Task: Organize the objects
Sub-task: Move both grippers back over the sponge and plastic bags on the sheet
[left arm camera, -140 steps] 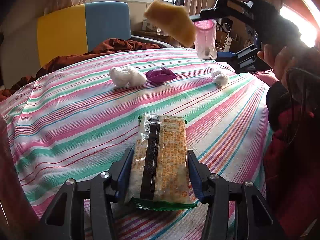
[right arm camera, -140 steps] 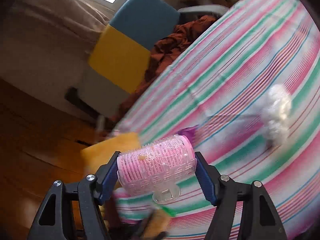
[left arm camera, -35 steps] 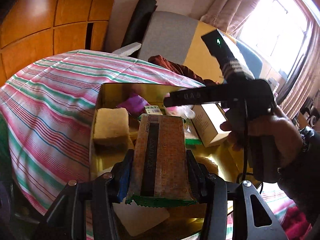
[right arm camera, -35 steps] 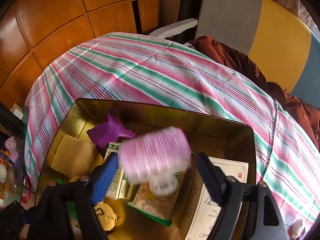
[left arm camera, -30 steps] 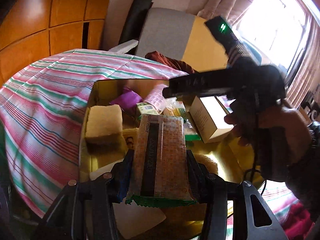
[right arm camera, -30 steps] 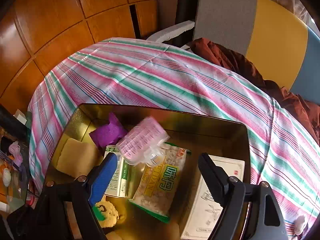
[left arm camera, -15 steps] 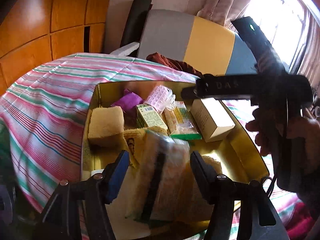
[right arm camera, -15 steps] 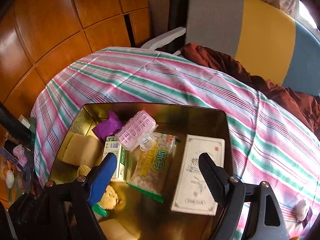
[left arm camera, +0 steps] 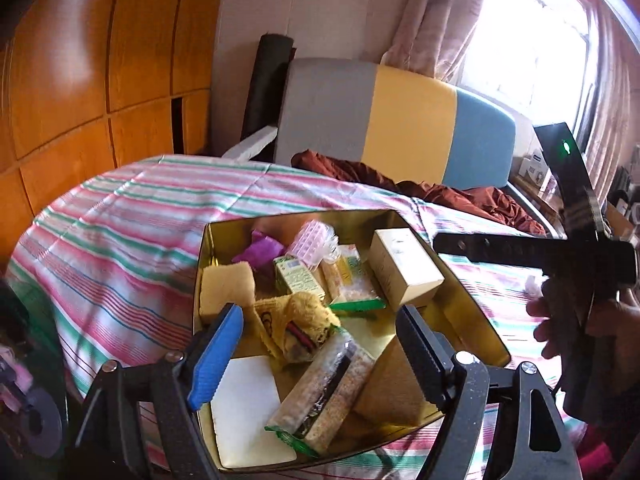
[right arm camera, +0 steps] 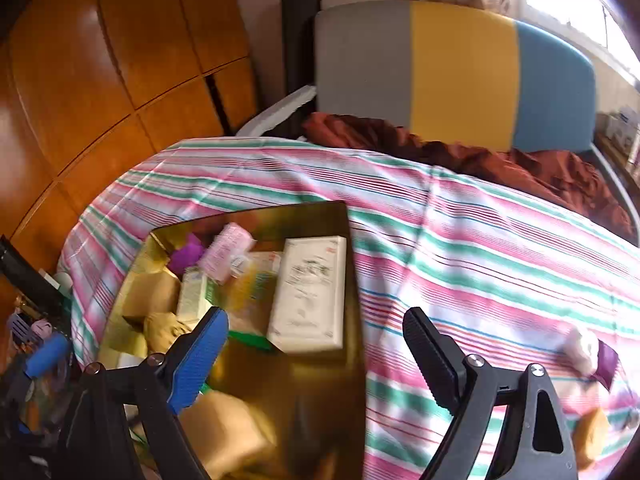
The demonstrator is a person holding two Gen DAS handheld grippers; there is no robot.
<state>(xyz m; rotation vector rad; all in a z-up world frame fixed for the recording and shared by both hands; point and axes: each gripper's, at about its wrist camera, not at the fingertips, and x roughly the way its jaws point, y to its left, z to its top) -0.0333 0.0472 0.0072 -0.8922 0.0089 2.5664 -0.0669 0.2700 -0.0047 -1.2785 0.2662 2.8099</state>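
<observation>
A gold tray [left arm camera: 460, 308] sits on the striped bed. The cracker packet [left arm camera: 324, 392] lies loose in its near end, just below my left gripper [left arm camera: 320, 320], whose jaws are opening with nothing pressed between them. The pink hair roller [left arm camera: 312, 236] rests at the tray's far end beside a purple cloth [left arm camera: 260, 248]. In the right wrist view my right gripper [right arm camera: 316, 320] hangs over the tray's right rim [right arm camera: 354, 280], jaws opening and empty; the roller [right arm camera: 226, 252] lies apart from it, far left.
The tray also holds a yellow sponge [left arm camera: 226, 288], a green carton [left arm camera: 300, 278], a white box [left arm camera: 404, 268] and a yellow cloth [left arm camera: 296, 320]. A tissue ball [right arm camera: 582, 344] and another sponge [right arm camera: 592, 432] lie on the bed. A hand [left arm camera: 576, 320] is at right.
The left gripper opened and the cracker packet dropped into the tray. The right gripper let the pink roller fall into the tray, then swung right over the bed.
</observation>
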